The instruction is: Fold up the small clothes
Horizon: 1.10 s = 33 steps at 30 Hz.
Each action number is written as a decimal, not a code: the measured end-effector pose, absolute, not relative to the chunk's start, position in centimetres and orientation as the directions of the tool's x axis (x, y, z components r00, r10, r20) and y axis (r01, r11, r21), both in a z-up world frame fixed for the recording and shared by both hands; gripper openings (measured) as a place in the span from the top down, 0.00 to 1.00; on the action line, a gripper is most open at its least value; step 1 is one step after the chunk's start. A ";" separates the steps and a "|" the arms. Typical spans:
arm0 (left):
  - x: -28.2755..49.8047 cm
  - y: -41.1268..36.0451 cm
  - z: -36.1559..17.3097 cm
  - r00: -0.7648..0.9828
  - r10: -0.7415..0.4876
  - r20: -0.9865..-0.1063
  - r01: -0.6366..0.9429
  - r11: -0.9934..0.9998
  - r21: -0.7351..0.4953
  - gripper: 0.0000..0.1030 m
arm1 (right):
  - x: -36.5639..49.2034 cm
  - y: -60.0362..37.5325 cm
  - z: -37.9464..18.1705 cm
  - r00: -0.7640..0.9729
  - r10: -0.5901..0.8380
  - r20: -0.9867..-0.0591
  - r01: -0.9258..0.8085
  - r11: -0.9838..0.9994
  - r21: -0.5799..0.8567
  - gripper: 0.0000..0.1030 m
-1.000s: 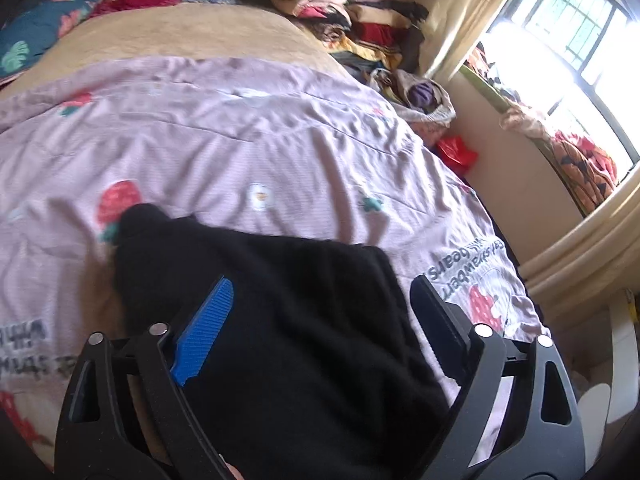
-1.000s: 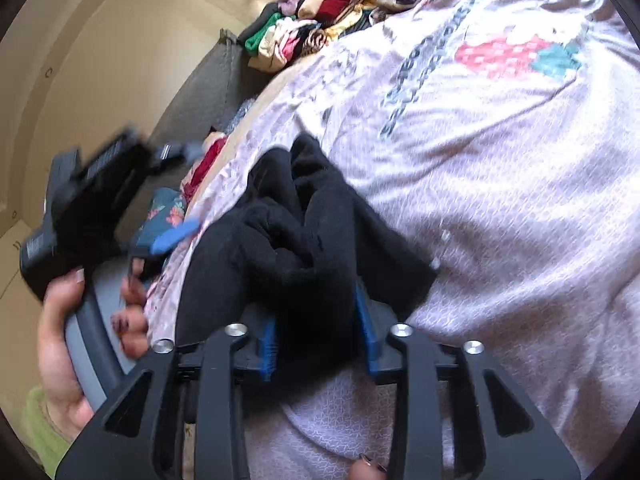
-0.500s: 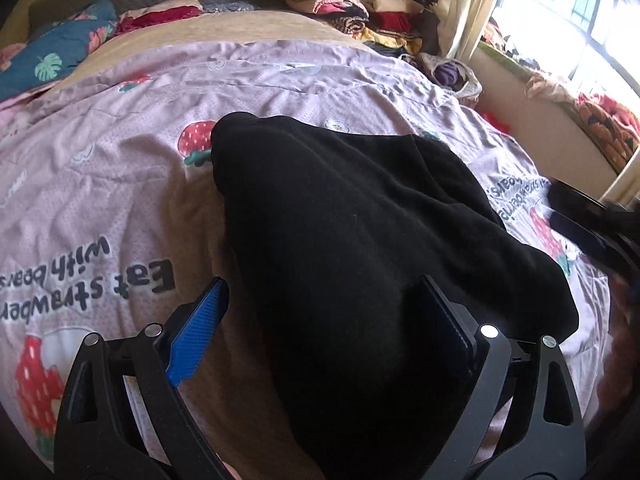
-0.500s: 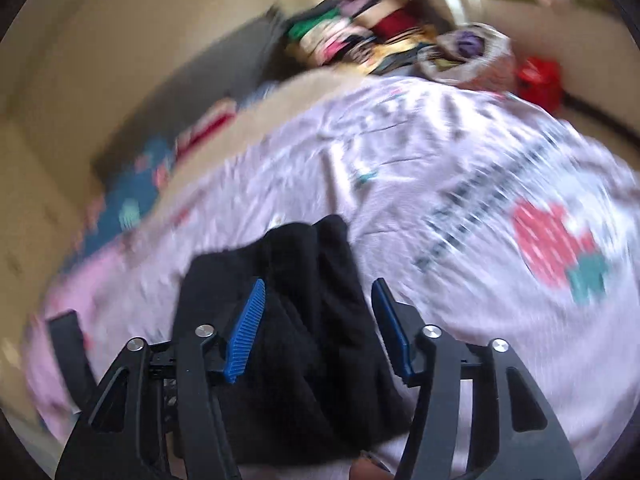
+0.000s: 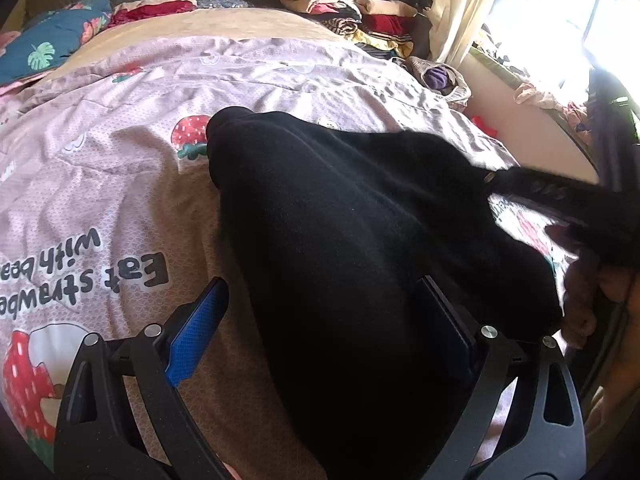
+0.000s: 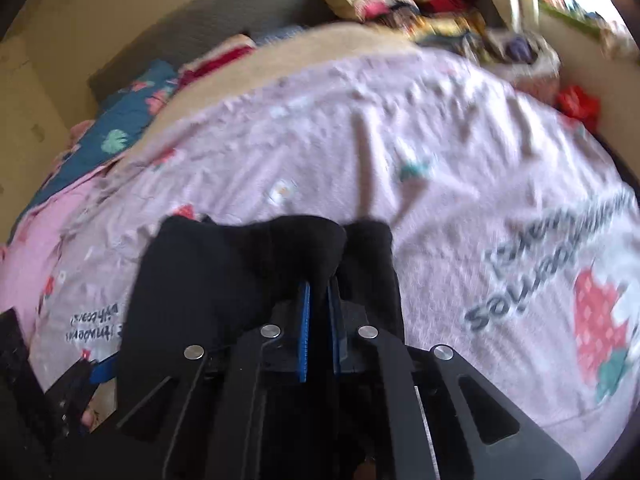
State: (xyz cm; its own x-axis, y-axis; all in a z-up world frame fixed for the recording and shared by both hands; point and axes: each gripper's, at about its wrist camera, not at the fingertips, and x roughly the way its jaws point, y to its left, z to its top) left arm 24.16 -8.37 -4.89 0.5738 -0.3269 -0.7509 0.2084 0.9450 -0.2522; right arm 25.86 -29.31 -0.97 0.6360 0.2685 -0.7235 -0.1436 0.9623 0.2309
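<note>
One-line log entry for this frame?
left claw: open over black garment | right claw: shut on black garment | surface: bedsheet

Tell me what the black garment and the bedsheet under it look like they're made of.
Black garment: looks like a soft, matte knit or fleece; it shows a fuzzy surface, no sheen and thick rounded folds. Exact fibre unclear.
Bedsheet: thin pink woven fabric, probably cotton or a blend; it is printed with strawberries and lettering, has a fine repeating pattern and sharp shallow creases.
</note>
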 end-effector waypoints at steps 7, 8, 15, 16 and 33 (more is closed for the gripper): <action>23.8 -9.0 -4.6 0.570 -0.337 -0.749 0.231 0.941 -0.248 0.12 | 25.8 -29.3 0.0 0.705 0.157 -0.692 -0.148 0.986 0.074 0.95; 23.8 -9.2 -4.7 0.565 -0.336 -0.754 0.233 0.941 -0.245 0.12 | 26.1 -29.4 -0.7 0.692 0.142 -0.708 -0.137 0.988 0.063 0.95; 23.7 -9.9 -4.9 0.549 -0.336 -0.765 0.248 0.940 -0.234 0.12 | 26.5 -30.0 -4.8 0.661 0.009 -0.751 -0.061 0.997 -0.042 0.91; 23.7 -9.9 -4.8 0.549 -0.333 -0.767 0.248 0.941 -0.231 0.12 | 26.3 -30.0 -5.0 0.663 0.001 -0.749 -0.056 0.997 -0.048 0.87; 17.1 -8.9 -2.1 0.586 -0.355 -0.728 0.279 0.932 -0.230 0.09 | 9.2 -32.2 2.7 0.787 0.174 -0.591 -0.126 0.984 0.123 0.07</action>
